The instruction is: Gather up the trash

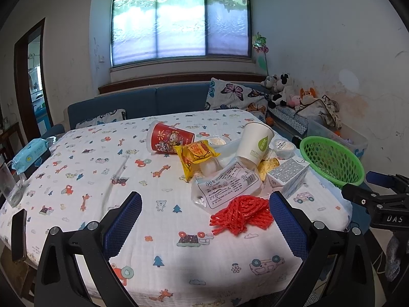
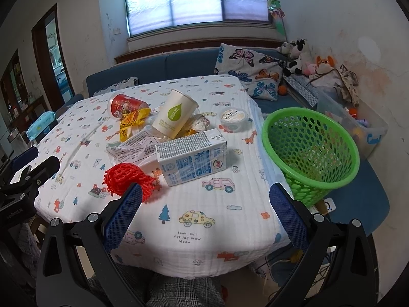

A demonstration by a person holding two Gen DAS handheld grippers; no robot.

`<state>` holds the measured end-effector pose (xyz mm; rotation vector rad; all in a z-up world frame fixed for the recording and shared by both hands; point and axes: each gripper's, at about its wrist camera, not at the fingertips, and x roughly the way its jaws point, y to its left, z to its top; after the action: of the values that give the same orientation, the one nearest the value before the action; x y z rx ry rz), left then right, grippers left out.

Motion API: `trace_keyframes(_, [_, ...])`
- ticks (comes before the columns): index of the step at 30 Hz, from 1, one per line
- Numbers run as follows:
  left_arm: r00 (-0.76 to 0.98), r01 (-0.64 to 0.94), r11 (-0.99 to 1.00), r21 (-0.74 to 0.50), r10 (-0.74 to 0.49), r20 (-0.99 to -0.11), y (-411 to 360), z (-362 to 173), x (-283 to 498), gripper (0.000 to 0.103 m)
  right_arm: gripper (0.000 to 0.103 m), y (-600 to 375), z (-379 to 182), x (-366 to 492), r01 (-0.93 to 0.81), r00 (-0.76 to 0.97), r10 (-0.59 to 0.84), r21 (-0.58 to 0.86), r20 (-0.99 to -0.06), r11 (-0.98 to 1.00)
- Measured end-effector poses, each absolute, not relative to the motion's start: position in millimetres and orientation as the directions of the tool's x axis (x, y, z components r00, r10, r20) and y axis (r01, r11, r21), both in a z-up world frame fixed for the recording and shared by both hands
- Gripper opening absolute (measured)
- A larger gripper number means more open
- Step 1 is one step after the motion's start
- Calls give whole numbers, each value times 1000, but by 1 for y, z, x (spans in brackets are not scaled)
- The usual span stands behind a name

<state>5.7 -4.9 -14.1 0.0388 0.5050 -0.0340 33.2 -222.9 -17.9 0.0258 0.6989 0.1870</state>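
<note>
I am holding both tools back at the near edge of the bench (image 2: 230, 232), with nothing gripped: the left tool (image 1: 204, 230) is spread wide with bare cloth between its blue pads, and the right tool (image 2: 204, 220) is spread just as wide, aimed at the gap between the trash pile and the green basket (image 2: 310, 153). The basket is sitting off the bench's right corner, tilted with its mouth toward me, and it looks empty, so I am judging that the collecting is only starting. The trash is heaped mid-bench: the red mesh netting (image 2: 127, 179) nearest me, the milk carton (image 2: 191, 157) lying on its side just beyond it, a clear printed wrapper (image 1: 226, 186) touching both, a white paper cup (image 2: 175, 116) leaning on the heap, a yellow snack packet (image 1: 195, 157), a red cup (image 1: 170, 138) tipped over behind it, and a small lidded tub (image 2: 234, 117) a little apart toward the basket. To do this well, I am thinking of taking the carton first with the right tool, since it is closest to the basket and rigid; I would be closing across its narrow faces, not its length, and lifting clear before swinging right so it is not dragging the wrapper along. The netting is soft and snaggy, so I am expecting to pinch it deep with the left tool. The leaning cup may topple once its neighbours are shifting.
</note>
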Motion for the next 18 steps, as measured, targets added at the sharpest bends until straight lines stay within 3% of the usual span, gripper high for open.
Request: trace_keyframes(18, [855,43,999,16,-29,-518,-4,-22,25,97,99,-223,-24,50,-163,731,181,90,-658,983])
